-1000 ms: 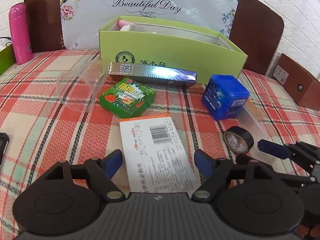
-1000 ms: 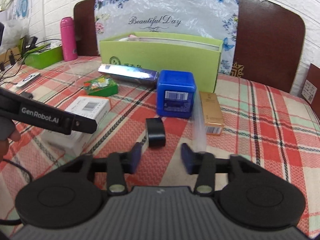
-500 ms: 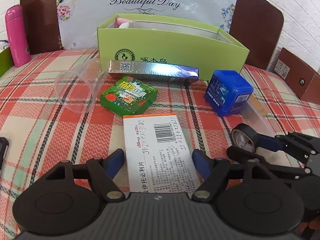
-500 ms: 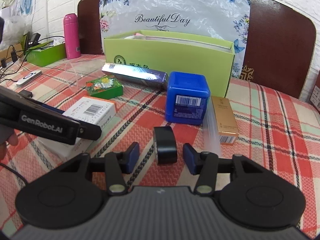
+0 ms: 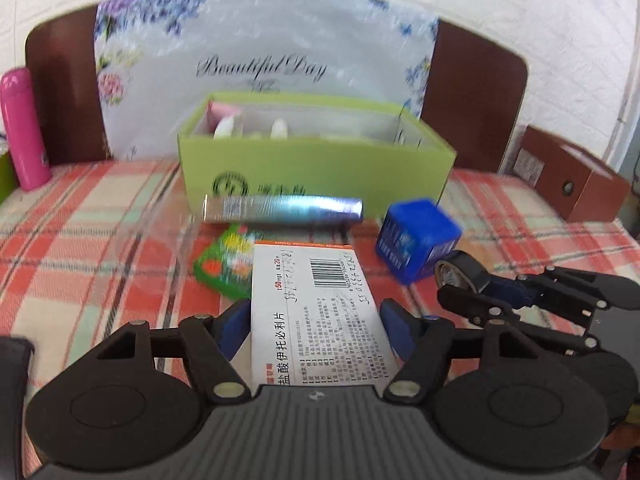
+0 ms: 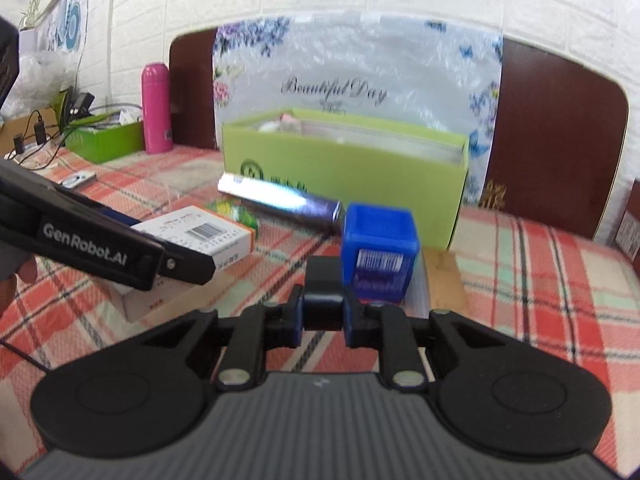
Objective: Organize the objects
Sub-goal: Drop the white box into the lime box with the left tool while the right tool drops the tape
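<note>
A: Left gripper (image 5: 314,326) — status?
B: Jaws wide, flanking the white medicine box (image 5: 316,312). Left pad touching the box edge; right pad just beside it, contact unclear. Box flat, barcode up, partly over the green packet (image 5: 218,268).

A: Right gripper (image 6: 323,315)?
B: Jaws narrow, clamped on the black tape roll (image 6: 324,296), roll on edge between the blue pads. Same roll seen from the left wrist view at (image 5: 460,274), held above the cloth, near the blue cube box (image 5: 416,238).

A: Surroundings on the worktop (image 5: 80,248)?
B: Red-and-green plaid cloth. Green open carton (image 5: 316,162) at the back, white items inside at its left end. Silvery long box (image 5: 282,209) lying along the carton's front wall. Clear plastic cup (image 5: 160,240) on its side, left of the green packet; outline faint. Tan flat box (image 6: 442,276) just right of the blue cube box. Pink bottle (image 5: 24,128) upright, far left. Floral "Beautiful Day" bag (image 5: 264,68) upright behind the carton. Both views motion-blurred; small print unreadable.
</note>
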A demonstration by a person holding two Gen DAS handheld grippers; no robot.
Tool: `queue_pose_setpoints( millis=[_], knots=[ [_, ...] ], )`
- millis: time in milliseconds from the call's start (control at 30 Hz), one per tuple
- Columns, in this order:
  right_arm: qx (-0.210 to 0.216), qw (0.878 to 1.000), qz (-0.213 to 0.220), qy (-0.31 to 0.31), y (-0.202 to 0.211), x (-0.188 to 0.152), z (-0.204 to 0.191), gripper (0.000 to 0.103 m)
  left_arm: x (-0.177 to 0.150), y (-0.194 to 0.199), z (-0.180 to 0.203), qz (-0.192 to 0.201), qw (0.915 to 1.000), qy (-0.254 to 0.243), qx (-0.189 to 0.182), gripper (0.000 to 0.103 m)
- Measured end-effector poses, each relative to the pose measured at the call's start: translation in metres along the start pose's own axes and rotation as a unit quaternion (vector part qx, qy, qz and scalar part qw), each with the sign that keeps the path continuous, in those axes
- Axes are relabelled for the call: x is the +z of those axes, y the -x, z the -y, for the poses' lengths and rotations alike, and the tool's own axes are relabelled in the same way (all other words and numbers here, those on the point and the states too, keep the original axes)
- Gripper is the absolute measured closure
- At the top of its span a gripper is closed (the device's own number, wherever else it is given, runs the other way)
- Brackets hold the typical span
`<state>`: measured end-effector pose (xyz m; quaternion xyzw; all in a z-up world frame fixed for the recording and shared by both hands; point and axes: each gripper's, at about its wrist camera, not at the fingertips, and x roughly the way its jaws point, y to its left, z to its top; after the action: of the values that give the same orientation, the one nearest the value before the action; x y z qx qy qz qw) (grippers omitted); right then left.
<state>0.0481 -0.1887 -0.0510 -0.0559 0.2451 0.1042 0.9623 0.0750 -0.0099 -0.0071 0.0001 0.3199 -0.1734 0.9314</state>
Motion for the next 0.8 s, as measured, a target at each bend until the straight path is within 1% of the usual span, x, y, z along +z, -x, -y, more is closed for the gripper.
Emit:
queue_pose_setpoints(
  millis=[233, 367, 500, 633, 733, 800],
  knots=[
    [-0.018, 0.998, 0.061, 0.012, 0.01, 0.039, 0.009, 0.085, 0.049, 0.017, 0.008, 0.072, 0.9971, -0.016, -0.017, 0.03],
    [-0.04, 0.995, 0.087, 0.015, 0.007, 0.064, 0.019, 0.085, 0.082, 0.014, 0.01, 0.103, 0.9941, -0.016, -0.029, 0.03],
    [-0.06, 0.993, 0.1, 0.005, -0.011, 0.086, 0.031, 0.085, 0.111, -0.008, 0.008, 0.11, 0.9935, -0.014, -0.026, 0.03],
    [-0.074, 0.992, 0.096, -0.018, -0.041, 0.101, 0.045, 0.085, 0.134, -0.044, -0.003, 0.099, 0.995, 0.002, -0.011, 0.03],
    [-0.076, 0.993, 0.09, -0.031, -0.064, 0.109, 0.054, 0.085, 0.146, -0.07, -0.016, 0.083, 0.9964, 0.016, 0.001, 0.03],
    [-0.066, 0.993, 0.09, -0.036, -0.078, 0.114, 0.055, 0.085, 0.151, -0.084, -0.022, 0.077, 0.9968, 0.016, 0.013, 0.03]
  ],
)
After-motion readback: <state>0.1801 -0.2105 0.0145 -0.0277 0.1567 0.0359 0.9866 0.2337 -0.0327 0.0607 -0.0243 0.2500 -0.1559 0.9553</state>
